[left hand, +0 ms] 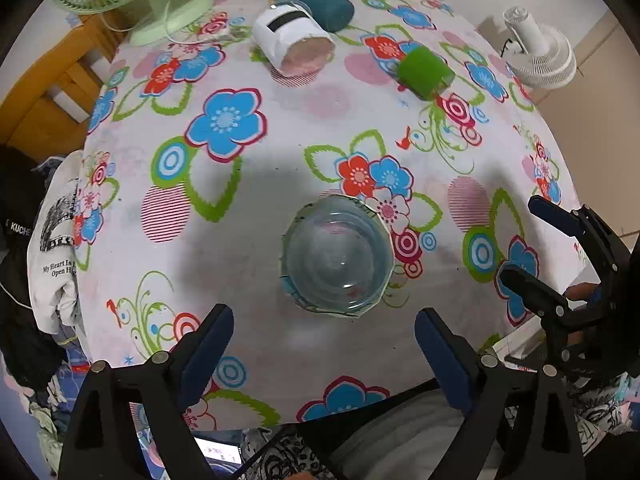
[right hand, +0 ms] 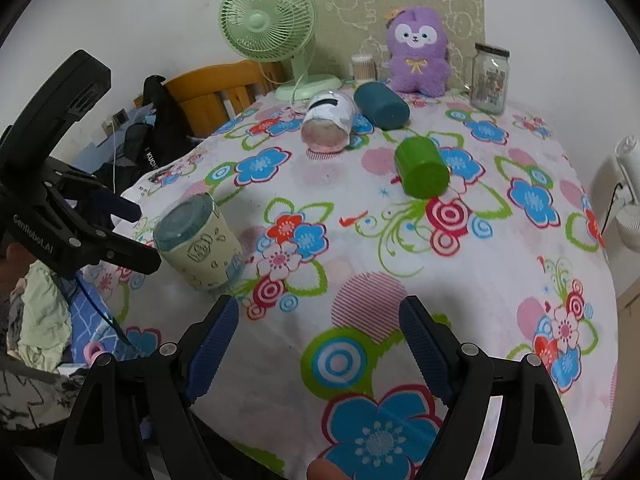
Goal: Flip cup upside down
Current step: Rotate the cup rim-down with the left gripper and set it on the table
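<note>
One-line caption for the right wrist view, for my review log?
Open right gripper above floral tablecloth; glass cup stands upside down beside the open left gripper.

Left tool [left hand: 324, 344] spread wide, empty; right tool [right hand: 320, 332] likewise, both hovering.

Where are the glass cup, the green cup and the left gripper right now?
glass cup [right hand: 200, 240]: right wrist view, on its pale printed sleeve.
green cup [right hand: 422, 168]: right wrist view, on the side wall; it lies tipped over.
left gripper [left hand: 324, 344]: left wrist view, midway between the open fingertips.
</note>
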`<state>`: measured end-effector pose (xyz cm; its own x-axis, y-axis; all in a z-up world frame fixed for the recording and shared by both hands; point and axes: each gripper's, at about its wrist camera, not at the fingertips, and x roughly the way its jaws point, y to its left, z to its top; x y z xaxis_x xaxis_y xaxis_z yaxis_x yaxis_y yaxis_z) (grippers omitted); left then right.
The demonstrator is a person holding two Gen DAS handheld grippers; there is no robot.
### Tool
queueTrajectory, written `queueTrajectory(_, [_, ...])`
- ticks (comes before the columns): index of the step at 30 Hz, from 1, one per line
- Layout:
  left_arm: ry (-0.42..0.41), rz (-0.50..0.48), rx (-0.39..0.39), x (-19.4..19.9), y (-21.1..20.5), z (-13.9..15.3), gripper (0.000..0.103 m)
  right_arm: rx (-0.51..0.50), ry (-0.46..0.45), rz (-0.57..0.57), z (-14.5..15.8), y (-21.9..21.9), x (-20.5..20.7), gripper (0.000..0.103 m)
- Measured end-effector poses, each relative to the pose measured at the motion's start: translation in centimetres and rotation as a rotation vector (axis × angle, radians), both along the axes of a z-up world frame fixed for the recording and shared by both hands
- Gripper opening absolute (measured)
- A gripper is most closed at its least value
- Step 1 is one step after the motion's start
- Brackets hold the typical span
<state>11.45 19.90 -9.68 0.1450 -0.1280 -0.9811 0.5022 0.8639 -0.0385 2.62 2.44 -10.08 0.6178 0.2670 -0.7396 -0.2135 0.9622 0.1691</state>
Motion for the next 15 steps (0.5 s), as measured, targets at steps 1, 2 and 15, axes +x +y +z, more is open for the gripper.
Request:
queueTrajectory(1, [-0.011,0.004,-0.003,-0.1,0.2,0.2,0.095,-0.002,-0.003,0.000,0.2,0.2,0.1,0.084])
queueTrajectory(2, [-0.018,0.005,-0.005,-0.1,0.2,0.3,0.095,-0.003,-0.006,-0.003,0.4,0.3,0.2,0.084])
queueTrajectory(15, [-0.169,0.050,-0.065,-1.1,1.9,2.2,0.100,-0.032,-0.063,-0.011,2.4,2.2,0.9,0.097])
